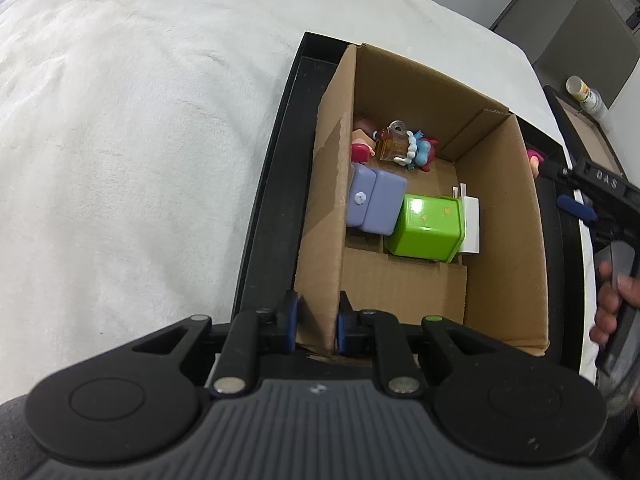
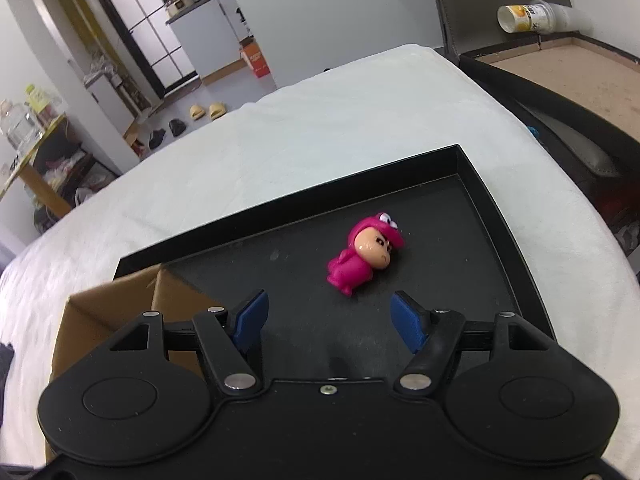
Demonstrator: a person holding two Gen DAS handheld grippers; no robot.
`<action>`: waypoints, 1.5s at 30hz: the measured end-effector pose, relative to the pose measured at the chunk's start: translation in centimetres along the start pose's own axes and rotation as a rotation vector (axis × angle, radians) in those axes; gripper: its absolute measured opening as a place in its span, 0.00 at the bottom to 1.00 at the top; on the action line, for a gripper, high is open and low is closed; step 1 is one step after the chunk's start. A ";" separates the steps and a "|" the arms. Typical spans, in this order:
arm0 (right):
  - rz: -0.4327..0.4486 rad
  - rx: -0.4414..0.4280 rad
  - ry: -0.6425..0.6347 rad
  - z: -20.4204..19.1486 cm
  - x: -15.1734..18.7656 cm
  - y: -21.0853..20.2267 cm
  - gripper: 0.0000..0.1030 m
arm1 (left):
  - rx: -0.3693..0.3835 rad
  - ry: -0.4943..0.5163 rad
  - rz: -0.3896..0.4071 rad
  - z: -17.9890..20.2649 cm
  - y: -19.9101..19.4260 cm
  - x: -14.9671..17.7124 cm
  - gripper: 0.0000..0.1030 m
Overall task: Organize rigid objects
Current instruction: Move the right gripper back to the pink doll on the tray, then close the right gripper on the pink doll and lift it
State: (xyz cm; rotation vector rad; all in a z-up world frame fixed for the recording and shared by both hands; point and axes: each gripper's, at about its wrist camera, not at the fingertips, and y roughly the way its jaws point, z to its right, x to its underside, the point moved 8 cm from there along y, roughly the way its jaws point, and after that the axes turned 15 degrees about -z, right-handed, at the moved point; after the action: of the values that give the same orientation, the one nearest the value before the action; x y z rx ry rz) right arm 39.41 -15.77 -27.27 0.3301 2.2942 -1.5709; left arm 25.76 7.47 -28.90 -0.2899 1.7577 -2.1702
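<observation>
Left gripper [image 1: 317, 322] is clamped on the near wall of the cardboard box [image 1: 500, 216], one pad on each side. Inside: a green cube [image 1: 426, 226] beside a lilac case [image 1: 374, 202], small figures [image 1: 400, 146] jumbled behind them. The box sits in a black tray [image 1: 264, 200] on the white blanket [image 1: 140, 120].
</observation>
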 end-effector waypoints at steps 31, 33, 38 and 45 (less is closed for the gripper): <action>0.025 -0.045 0.077 2.1 -2.1 3.0 0.35 | -0.072 0.011 -0.032 0.6 1.2 -0.4 0.15; 0.027 -0.061 0.069 1.8 -1.9 2.4 0.35 | -0.074 0.010 -0.031 0.6 1.2 -0.4 0.15; 0.028 -0.068 0.045 1.1 -1.4 1.0 0.35 | -0.085 0.014 -0.022 0.8 0.9 -0.5 0.15; 0.057 -0.086 0.020 0.0 -1.2 -1.7 0.36 | -0.071 0.007 -0.008 0.6 0.2 -0.5 0.15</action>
State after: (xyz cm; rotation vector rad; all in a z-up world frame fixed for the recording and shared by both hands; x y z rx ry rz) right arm 39.85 -16.41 -25.37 0.3871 2.3379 -1.4436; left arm 26.43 7.07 -28.95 -0.3076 1.8437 -2.1194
